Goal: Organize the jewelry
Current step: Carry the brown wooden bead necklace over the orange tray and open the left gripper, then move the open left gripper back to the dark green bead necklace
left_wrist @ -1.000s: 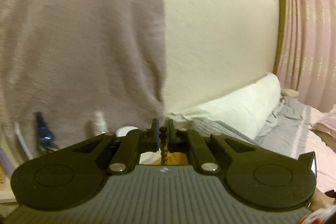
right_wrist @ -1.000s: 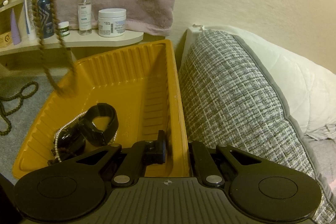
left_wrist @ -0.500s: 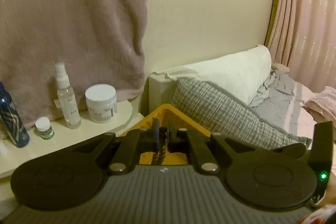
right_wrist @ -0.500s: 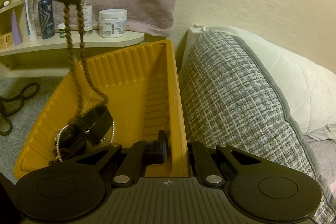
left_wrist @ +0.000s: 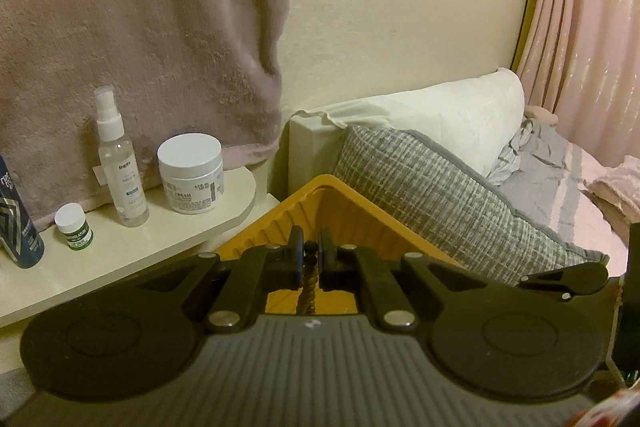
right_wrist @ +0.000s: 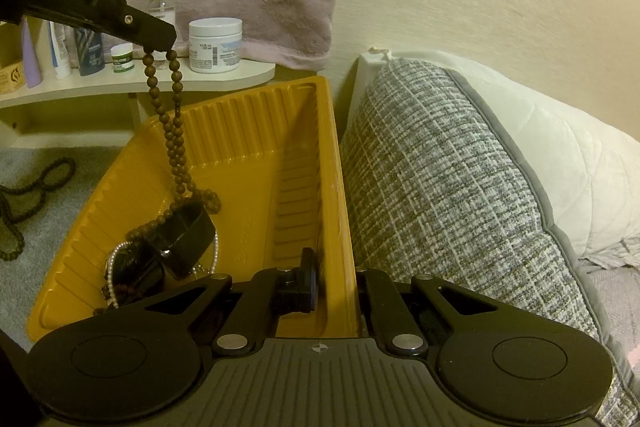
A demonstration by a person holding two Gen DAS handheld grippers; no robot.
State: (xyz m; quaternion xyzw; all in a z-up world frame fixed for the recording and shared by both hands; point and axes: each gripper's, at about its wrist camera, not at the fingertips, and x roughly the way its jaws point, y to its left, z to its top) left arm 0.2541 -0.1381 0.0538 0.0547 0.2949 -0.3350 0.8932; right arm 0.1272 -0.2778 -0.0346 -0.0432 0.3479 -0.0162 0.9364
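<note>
the left gripper point(right_wrist: 162, 45) pinches one brown bead necklace point(right_wrist: 173, 131), which hangs straight down in two strands into the yellow tray point(right_wrist: 248, 131), its lower end resting on one black band point(right_wrist: 186, 243) and one pearl strand point(right_wrist: 116, 255) near the tray's left wall. the right gripper point(right_wrist: 332, 281) clamps the tray's right wall. one dark bead string point(right_wrist: 24, 203) lies on the carpet, left of the tray.

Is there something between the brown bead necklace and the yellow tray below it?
Nothing visible. The left tool holds the bead necklace over the open yellow tray; its lower end already lies on the black band inside.

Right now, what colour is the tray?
Mustard yellow tray, ribbed walls; clearest in the right wrist view.
</note>
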